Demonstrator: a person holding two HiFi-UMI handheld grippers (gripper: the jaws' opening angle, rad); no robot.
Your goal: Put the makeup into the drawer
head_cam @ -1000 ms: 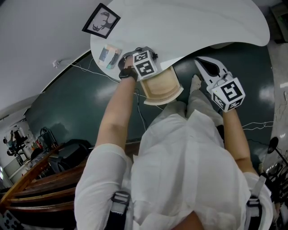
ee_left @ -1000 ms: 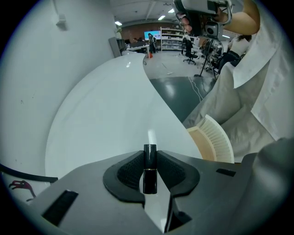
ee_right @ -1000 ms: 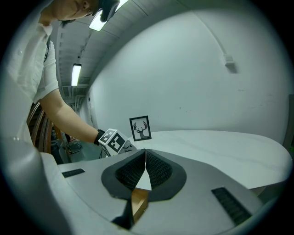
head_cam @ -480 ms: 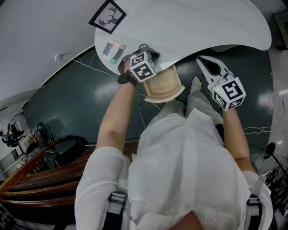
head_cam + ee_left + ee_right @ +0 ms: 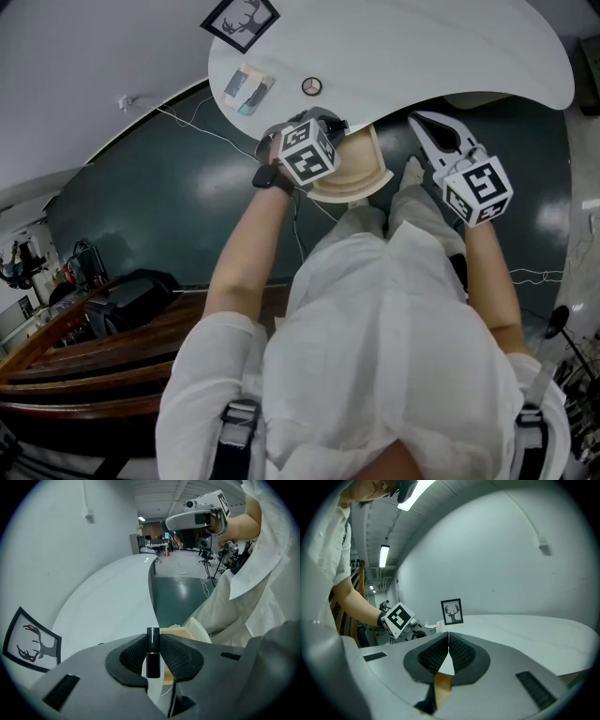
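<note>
The fingers of the left gripper are clamped on one black lipstick, a slim tube with a thin gold band. It stands upright in the left gripper view, its long axis parallel to the pad faces and its upper end just above the fingertips. Just beyond and below those fingers lies one open wooden drawer, light inside, tucked under the edge of the white counter. To its right are the person's white trousers. On the counter past the left fingers are three things: one small flat case, one small round disc beside it and one framed deer picture farther off. The right gripper has its fingers together and empty. It hangs well apart from the lipstick, on the drawer's far side.
</note>
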